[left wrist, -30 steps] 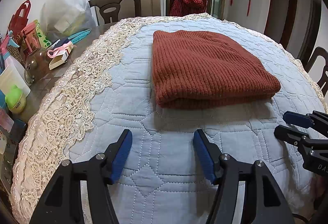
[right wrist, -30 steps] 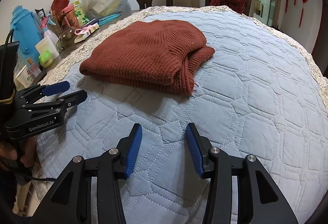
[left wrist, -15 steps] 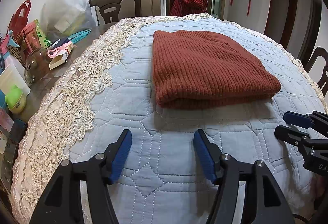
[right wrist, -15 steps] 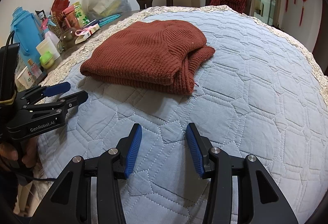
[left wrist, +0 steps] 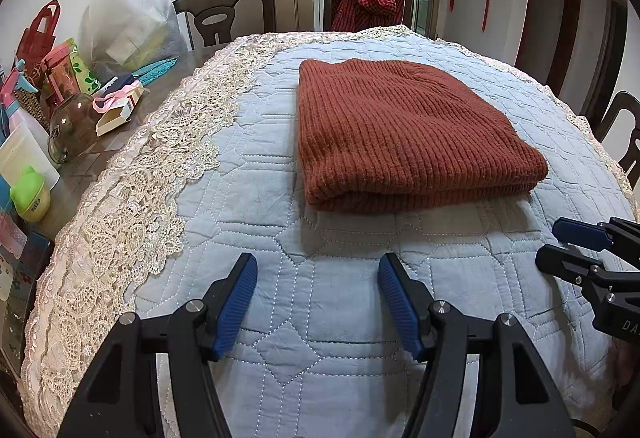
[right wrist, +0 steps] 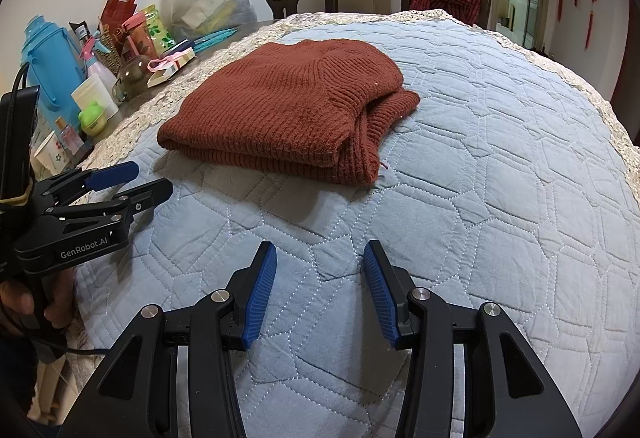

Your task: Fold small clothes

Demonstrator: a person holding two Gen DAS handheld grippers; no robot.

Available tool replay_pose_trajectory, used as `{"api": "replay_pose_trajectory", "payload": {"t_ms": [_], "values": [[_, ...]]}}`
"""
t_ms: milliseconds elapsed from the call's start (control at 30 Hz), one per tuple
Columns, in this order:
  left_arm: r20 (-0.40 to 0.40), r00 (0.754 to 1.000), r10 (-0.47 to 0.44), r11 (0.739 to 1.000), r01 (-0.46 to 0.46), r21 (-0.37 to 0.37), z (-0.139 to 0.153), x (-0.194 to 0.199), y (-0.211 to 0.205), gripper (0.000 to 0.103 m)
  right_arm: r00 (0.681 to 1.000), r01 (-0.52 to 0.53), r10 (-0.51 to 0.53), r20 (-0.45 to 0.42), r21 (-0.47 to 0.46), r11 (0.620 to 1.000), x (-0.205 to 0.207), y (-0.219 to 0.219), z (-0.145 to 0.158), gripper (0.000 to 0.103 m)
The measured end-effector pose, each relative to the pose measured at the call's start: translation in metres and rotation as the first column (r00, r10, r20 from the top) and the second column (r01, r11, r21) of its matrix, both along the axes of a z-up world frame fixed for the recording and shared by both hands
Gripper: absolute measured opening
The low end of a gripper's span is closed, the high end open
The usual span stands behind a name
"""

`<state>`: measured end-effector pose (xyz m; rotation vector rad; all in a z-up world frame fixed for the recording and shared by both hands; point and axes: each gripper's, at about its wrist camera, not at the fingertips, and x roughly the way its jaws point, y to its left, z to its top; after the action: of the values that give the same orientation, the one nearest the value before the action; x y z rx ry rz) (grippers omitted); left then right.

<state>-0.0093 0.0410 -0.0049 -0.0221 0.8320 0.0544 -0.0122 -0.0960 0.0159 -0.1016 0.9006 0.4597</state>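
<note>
A rust-red knitted sweater [left wrist: 404,133] lies folded in a neat rectangle on the blue quilted table cover [left wrist: 280,205]; it also shows in the right wrist view [right wrist: 288,109]. My left gripper [left wrist: 318,278] is open and empty, hovering over the quilt a short way in front of the sweater's near edge. My right gripper [right wrist: 320,266] is open and empty, also short of the sweater. Each gripper shows in the other's view: the right one [left wrist: 560,246] at the right edge, the left one [right wrist: 136,177] at the left.
A lace border [left wrist: 132,205] edges the quilt. Left of it stand a jar [left wrist: 74,125], a green-capped pot [left wrist: 32,193], bags [left wrist: 136,21] and a blue flask [right wrist: 52,69]. Chairs [left wrist: 224,13] stand behind, one draped with a red checked garment [left wrist: 368,1].
Almost nothing: both grippers stay open and hover in place; the right gripper's view has drifted very slightly.
</note>
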Motion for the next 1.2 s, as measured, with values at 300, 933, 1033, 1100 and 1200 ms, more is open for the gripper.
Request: {"api": "replay_pose_trajectory", "payload": {"t_ms": [300,933,1033,1100,1200], "values": [[-0.002,1.0,-0.001,1.0,0.001,-0.002,-0.0001,0.0003,0.0008,0.066,1.0,0.0,0.0,-0.001,0.004,1.0,-0.0003,0.0001,0.0002,0.047],[-0.012,1.0,-0.004,1.0,0.004,-0.012,0.0,0.0009,0.001,0.069,1.0,0.0,0.0,-0.001,0.004,1.0,-0.0003,-0.0001,0.0007,0.047],[-0.014,1.0,-0.004,1.0,0.004,-0.018,-0.0001,0.001,0.0015,0.07,1.0,0.0,0.0,-0.002,0.006,1.0,-0.0006,0.0001,0.0007,0.047],[-0.015,1.0,-0.004,1.0,0.004,-0.02,-0.0001,0.0011,0.0008,0.07,1.0,0.0,0.0,-0.002,0.007,1.0,-0.0003,-0.0001,0.0009,0.047],[-0.016,1.0,-0.003,1.0,0.003,-0.019,-0.0002,0.0008,-0.0001,0.07,1.0,0.0,0.0,-0.004,0.01,1.0,-0.0006,0.0006,0.0015,0.047]]}}
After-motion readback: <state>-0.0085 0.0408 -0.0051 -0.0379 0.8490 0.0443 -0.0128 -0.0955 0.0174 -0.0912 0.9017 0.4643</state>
